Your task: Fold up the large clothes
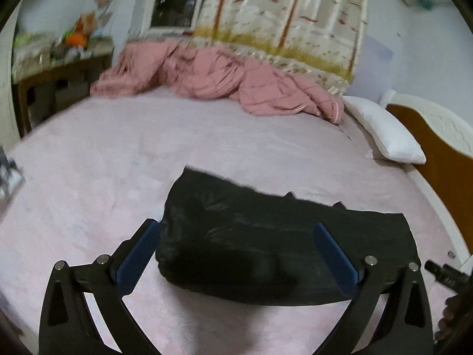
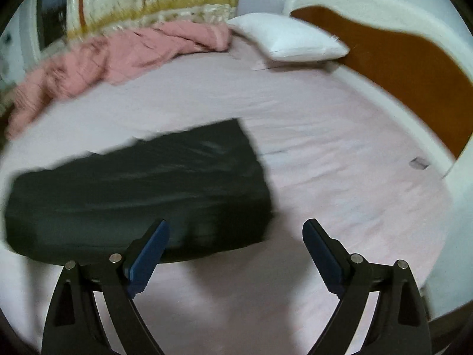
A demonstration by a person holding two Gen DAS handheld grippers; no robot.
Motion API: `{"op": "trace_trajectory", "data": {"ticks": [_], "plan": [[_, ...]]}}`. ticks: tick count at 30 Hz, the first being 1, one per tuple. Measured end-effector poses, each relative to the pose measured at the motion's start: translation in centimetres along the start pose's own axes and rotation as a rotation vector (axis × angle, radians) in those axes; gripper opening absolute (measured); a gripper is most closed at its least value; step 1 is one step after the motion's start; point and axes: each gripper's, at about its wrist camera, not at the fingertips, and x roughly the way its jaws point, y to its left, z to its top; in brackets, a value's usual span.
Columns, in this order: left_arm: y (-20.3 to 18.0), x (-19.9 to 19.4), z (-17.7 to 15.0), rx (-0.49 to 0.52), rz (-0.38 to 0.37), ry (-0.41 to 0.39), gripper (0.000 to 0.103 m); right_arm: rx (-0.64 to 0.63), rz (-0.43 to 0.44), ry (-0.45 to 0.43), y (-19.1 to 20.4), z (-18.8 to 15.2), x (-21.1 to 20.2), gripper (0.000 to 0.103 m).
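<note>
The black garment [image 1: 283, 248] lies folded compactly on the bed [image 1: 118, 177], so both the left gripper [image 1: 236, 242] and right gripper [image 2: 236, 236] hover above it, fingers released and empty.

Dim indoor light; motion blur, fisheye-bent edges, dark vignetted corners

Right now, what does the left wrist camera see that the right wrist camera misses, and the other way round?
Only the left view shows the cluttered side table and the window. Only the right view shows the small dark tag on the sheet near the bed's edge. Both show the folded black garment, pink quilt, white pillow, brown headboard and open blue-padded fingers.
</note>
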Motion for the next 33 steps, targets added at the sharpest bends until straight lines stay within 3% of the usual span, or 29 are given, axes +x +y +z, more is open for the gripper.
{"op": "trace_trajectory", "data": {"ticks": [1, 4, 5, 10, 14, 19, 22, 26, 33], "plan": [[-0.8, -0.9, 0.4, 0.009, 0.005, -0.015, 0.103, 0.029, 0.049, 0.001, 0.0, 0.4, -1.1, 0.093], [-3.0, -3.4, 1.5, 0.04, 0.019, -0.049, 0.103, 0.068, 0.016, -0.086, 0.3, 1.3, -4.7, 0.096], [-3.7, -4.0, 1.7, 0.059, 0.035, -0.053, 0.103, 0.068, 0.011, -0.119, 0.7, 1.5, -6.2, 0.103], [-6.7, -6.2, 2.2, 0.109, 0.008, -0.091, 0.103, 0.049, -0.01, -0.248, 2.5, 1.7, -11.3, 0.103], [-7.7, -6.7, 2.3, 0.118, -0.003, -0.098, 0.103, 0.008, 0.036, -0.28, 4.4, 1.7, -13.7, 0.103], [-8.6, -6.8, 1.7, 0.155, 0.054, -0.13, 0.103, -0.007, 0.058, -0.297, 5.3, 2.1, -14.2, 0.103], [-8.8, -6.6, 1.8, 0.152, 0.028, -0.103, 0.103, 0.016, 0.09, -0.28, 5.3, 2.5, -13.7, 0.103], [-9.1, -6.7, 1.7, 0.155, 0.022, -0.109, 0.103, -0.024, 0.082, -0.343, 6.1, 2.3, -14.8, 0.103], [-7.7, -7.0, 1.9, 0.096, 0.018, -0.111, 0.103, -0.018, 0.068, -0.3, 4.9, 1.0, -13.7, 0.103]]}}
